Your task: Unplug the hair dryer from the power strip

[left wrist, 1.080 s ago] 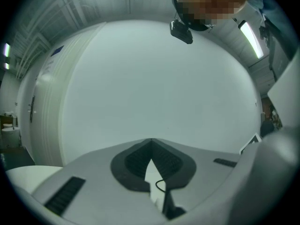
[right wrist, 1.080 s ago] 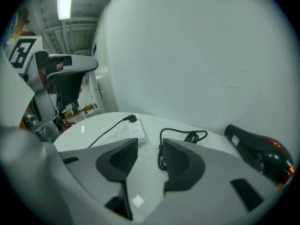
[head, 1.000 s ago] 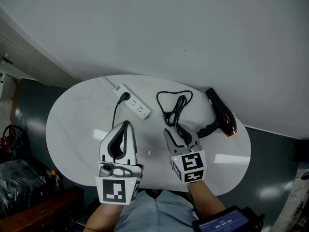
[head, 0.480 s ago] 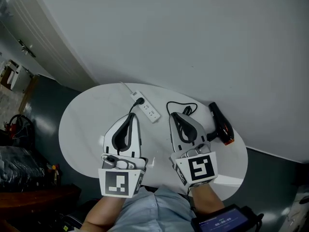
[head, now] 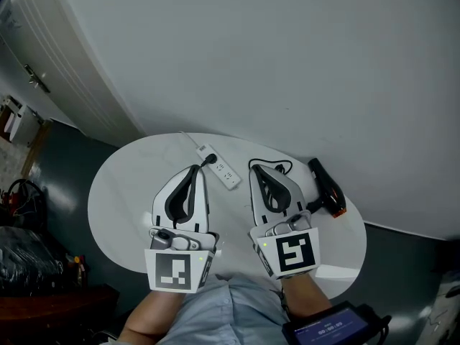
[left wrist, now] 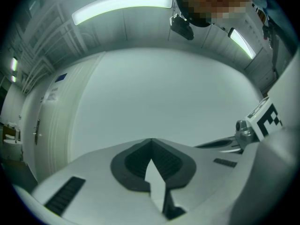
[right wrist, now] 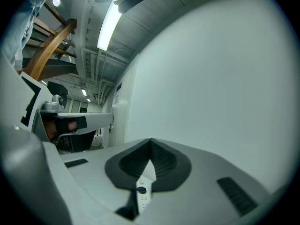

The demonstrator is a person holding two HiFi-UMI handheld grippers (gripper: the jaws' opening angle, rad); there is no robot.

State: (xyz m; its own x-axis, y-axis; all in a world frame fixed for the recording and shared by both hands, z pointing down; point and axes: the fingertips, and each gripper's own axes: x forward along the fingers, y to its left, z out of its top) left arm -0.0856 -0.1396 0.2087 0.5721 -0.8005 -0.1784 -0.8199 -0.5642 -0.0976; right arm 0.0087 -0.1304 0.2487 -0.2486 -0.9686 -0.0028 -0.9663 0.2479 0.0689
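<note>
Left gripper (head: 195,169) is clenched on nothing, tips together, held over the 9 o'clock half of the white table (head: 118,200). Power strip (head: 223,168) lies near the table's 12 o'clock, black plug (head: 210,158) apparently seated in it. Right gripper (head: 257,169) jaws have just closed, empty; hair dryer (head: 327,187) lies at the table's 3 o'clock, cord (head: 282,165) looped at its 9 o'clock.

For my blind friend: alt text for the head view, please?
A white left gripper and white right gripper hover with fingers shut and empty, the right's having just closed, over a white oval table. On it lie a white power strip with a black plug in it, a looped black cord and a black hair dryer.
</note>
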